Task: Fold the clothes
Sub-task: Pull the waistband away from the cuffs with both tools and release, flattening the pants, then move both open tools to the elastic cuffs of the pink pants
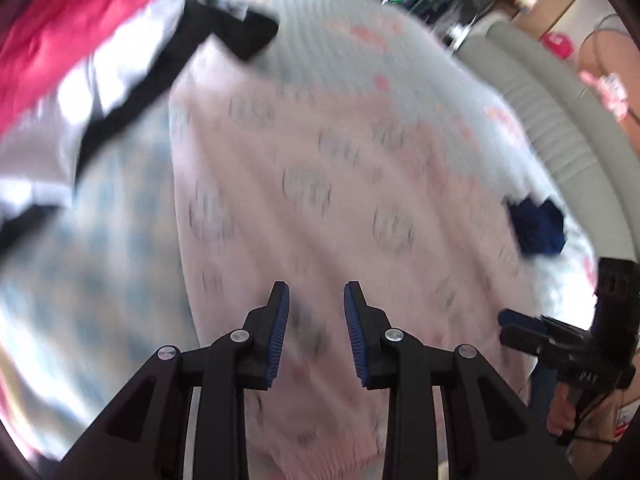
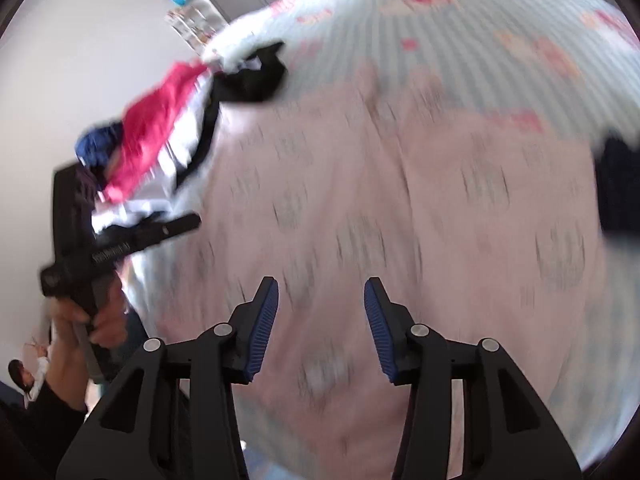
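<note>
A pink garment (image 1: 320, 180) with grey round prints lies spread flat on the bed, blurred in both views. My left gripper (image 1: 316, 292) hovers just above its near part, open, with nothing between the blue pads. My right gripper (image 2: 322, 288) is open too, over the same pink garment (image 2: 400, 220), and its pads touch no cloth. Each gripper shows in the other's view: the right gripper (image 1: 506, 322) at the right edge, the left gripper (image 2: 196, 220) at the left, held by a hand (image 2: 100, 320).
A heap of clothes lies at the far left of the striped bed sheet (image 1: 340, 12): red cloth (image 1: 60, 32), white cloth and black cloth (image 1: 240, 28). A dark blue item (image 1: 538, 226) sits right of the garment. A grey ribbed edge (image 1: 540, 92) borders the bed.
</note>
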### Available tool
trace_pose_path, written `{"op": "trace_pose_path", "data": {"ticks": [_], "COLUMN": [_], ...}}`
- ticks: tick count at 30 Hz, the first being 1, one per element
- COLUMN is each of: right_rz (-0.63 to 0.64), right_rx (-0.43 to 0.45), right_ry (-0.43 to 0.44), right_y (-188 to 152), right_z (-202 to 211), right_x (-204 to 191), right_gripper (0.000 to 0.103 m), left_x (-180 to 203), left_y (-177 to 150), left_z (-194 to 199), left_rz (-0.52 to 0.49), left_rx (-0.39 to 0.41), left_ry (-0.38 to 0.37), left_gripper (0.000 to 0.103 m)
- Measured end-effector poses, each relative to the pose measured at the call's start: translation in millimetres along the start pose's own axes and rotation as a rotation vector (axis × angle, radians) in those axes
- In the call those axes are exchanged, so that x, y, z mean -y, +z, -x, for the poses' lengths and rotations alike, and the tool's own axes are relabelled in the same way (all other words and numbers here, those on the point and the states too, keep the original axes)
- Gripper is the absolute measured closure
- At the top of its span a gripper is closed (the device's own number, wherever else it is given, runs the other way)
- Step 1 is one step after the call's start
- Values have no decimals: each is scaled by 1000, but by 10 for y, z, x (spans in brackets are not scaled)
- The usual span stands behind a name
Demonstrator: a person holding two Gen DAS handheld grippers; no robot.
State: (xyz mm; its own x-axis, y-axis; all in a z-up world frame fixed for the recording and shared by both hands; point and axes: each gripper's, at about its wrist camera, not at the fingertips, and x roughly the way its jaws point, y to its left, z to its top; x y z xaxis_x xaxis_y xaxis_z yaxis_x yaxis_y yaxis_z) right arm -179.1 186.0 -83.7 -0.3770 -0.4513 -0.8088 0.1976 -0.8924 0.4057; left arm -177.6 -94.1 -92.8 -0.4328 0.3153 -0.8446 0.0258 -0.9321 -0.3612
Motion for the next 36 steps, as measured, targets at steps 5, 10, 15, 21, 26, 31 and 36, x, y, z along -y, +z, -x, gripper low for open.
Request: {"op": "trace_pose_path", "data": {"ticks": [5,10,15,21,26,31,36], "right_rz": [-74,-110,-89,-61,-121,-147,-212], "right_rx": [-44,1,37,12,17,57,51], "right_ry": [-48,-36,-59,-111,-129,-152,-203], "right_y": [-508,-621,-560,-597,-679,-720,-770], "right_z": [-79,127,222,195,314,498,550], "right_x": [116,177,145,112,304,365,554], "right_gripper": [57,57,57,57,57,52,51], "left_x": [-66,-12,46,-110,-191,-405,-415], "left_y": [-297,-400,-398,-502,-515,-512,-589], "left_z": [117,409,341,330,677,594,457], "left_rz": [-13,-33,-30,22,126,220,234], "left_rx": [-43,18,-15,-80,30,-6,-48], "left_ry": [92,58,101,105,7,41,33], "left_gripper": [73,73,73,73,63,56,51]}}
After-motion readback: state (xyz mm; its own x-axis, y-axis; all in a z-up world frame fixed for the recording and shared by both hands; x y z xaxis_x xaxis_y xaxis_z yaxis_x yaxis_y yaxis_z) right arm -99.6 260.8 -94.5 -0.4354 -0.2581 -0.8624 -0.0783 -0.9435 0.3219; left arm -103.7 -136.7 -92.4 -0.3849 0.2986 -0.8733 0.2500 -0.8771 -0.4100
